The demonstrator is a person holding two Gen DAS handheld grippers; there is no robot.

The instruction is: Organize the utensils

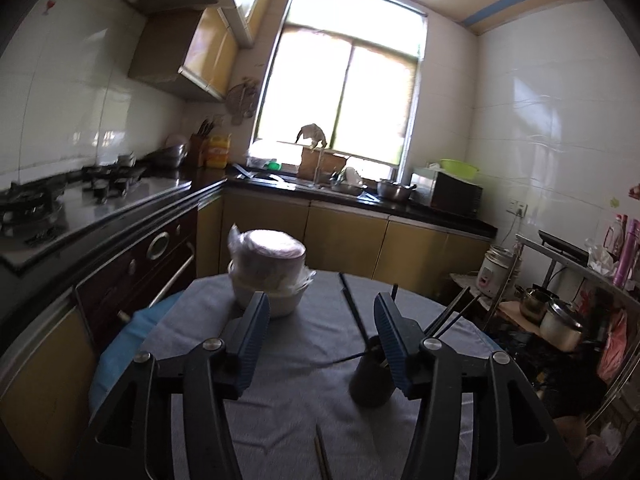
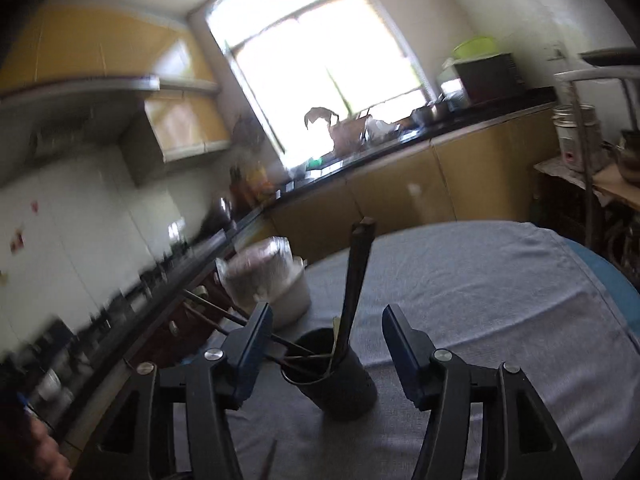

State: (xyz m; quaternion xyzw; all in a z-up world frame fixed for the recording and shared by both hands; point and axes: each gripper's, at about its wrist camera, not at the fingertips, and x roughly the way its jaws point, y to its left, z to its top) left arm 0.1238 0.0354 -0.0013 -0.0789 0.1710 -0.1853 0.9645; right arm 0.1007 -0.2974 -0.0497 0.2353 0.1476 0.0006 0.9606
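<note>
Left wrist view shows the left gripper (image 1: 318, 334) spread wide and gripping nothing, hovering over a round table (image 1: 280, 420) covered in grey cloth. A dark utensil holder (image 1: 370, 380) stands lower centre-right of that frame, partly behind the right-hand finger, with several dark chopsticks (image 1: 354, 312) fanning out of it toward upper left and upper right. One loose stick (image 1: 322, 456) lies on the cloth at the bottom edge, its long axis running roughly toward the camera; it sits beneath and behind the jaws, so reaching it would, in my judgement, call for a pull-back and downward tilt. Right wrist view, blurred, shows the right gripper (image 2: 328, 334) likewise spread and empty, with the same holder (image 2: 332, 372) centred between its fingers, and a dark utensil (image 2: 356, 280) standing nearly upright in it; thinner sticks lean out toward the left finger. A pale tip at the bottom edge of this view may be the loose stick, uncertain. The right gripper is better aligned with the holder. Stacked white bowls (image 1: 268, 276) wrapped in plastic stand beyond, left of centre, apart from the holder; the leaning chopsticks are the likelier obstruction to any approach.
</note>
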